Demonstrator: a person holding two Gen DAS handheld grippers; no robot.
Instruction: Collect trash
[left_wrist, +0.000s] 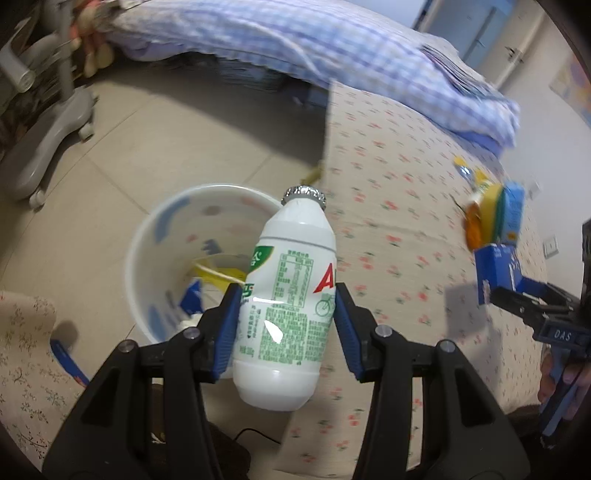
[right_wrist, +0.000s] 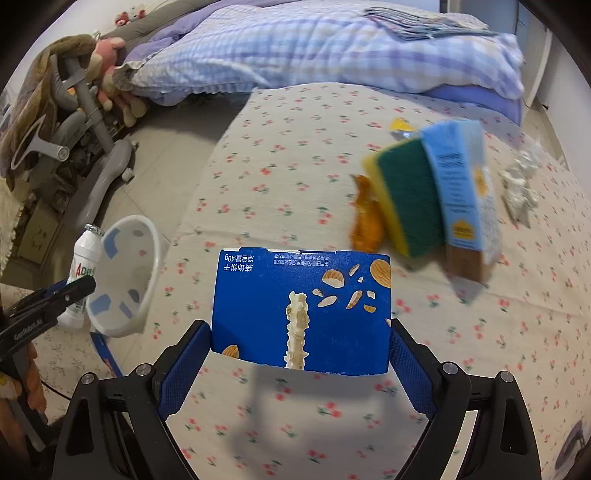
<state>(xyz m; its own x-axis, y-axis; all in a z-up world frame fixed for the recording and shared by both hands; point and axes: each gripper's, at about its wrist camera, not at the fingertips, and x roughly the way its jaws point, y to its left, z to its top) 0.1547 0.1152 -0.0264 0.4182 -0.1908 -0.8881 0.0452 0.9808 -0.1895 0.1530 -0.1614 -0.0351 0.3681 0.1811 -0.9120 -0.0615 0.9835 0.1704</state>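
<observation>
The left gripper (left_wrist: 286, 317) is clamped on a white plastic drink bottle with green print and a foil cap (left_wrist: 286, 295), its blue pads pressing the label on both sides so the bottle hangs cap-forward above the white round plastic bin with blue patches (left_wrist: 147, 236); this looks like a hold meant for dropping it straight in, where yellow and blue scraps (left_wrist: 207, 280) already lie at the bottom. The right gripper (right_wrist: 301, 350) grips a flat blue cardboard snack box printed with almonds (right_wrist: 301, 306) across its width, jaws spread wide to span it, held above the cream floral bedsheet (right_wrist: 280, 155), well right of the bin. Farther along the sheet, a yellow-and-green sponge (right_wrist: 402, 199), a light blue packet (right_wrist: 458, 184), an orange wrapper (right_wrist: 365, 214) and crumpled clear plastic (right_wrist: 521, 184) wait uncollected. Beyond lies a folded purple checked quilt (right_wrist: 314, 48).
</observation>
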